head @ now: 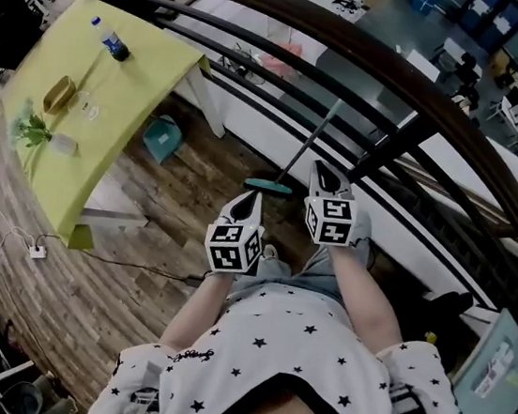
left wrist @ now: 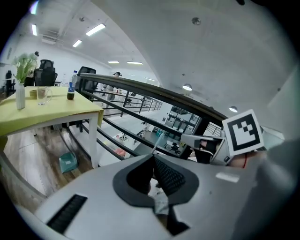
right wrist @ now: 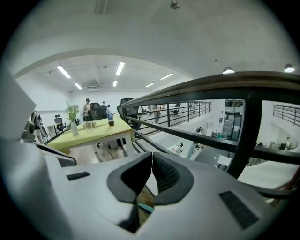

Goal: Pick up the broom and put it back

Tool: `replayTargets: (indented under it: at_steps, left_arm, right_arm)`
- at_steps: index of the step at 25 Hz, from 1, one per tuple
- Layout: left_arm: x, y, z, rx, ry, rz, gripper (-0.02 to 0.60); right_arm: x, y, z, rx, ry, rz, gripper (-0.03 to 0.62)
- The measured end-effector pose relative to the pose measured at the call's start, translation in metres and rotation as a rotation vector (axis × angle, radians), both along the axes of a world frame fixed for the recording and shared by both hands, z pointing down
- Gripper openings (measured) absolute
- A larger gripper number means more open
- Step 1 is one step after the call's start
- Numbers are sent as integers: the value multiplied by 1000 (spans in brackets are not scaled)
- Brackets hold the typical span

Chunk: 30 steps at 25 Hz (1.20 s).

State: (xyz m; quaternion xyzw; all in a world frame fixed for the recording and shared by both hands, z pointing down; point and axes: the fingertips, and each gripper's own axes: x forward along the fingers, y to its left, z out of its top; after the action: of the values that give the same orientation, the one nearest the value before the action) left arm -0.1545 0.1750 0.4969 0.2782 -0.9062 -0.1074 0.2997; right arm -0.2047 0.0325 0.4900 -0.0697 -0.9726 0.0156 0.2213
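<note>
The broom stands leaning against the dark railing (head: 373, 55); its teal head (head: 268, 186) rests on the wood floor and its thin handle (head: 310, 142) slants up to the right between the bars. My left gripper (head: 253, 196) sits just below the broom head, jaws shut with nothing between them. My right gripper (head: 321, 169) is beside the handle, to its right, also shut and empty. In the left gripper view the handle (left wrist: 157, 141) shows past the closed left gripper (left wrist: 152, 158). In the right gripper view the broom head (right wrist: 146, 207) peeks through under the closed right gripper (right wrist: 152, 154).
A yellow-green table (head: 59, 147) stands at the left with a bottle (head: 115, 43), a glass and a vase of greenery (head: 37, 132). A teal box (head: 161, 137) lies under it. Cables and a power strip (head: 35, 251) trail on the floor. Beyond the railing is a drop to a lower floor.
</note>
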Motion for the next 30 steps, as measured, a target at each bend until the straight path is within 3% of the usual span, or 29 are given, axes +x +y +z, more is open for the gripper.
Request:
replayTargets:
  at_steps: [10, 30]
  left_arm:
    - [-12, 1, -12, -29, -36, 52, 12]
    - [-25, 7, -21, -42, -62, 4, 12]
  right_arm:
    - [11, 31, -38, -7, -30, -110, -6]
    - [6, 43, -55, -6, -87, -211, -8]
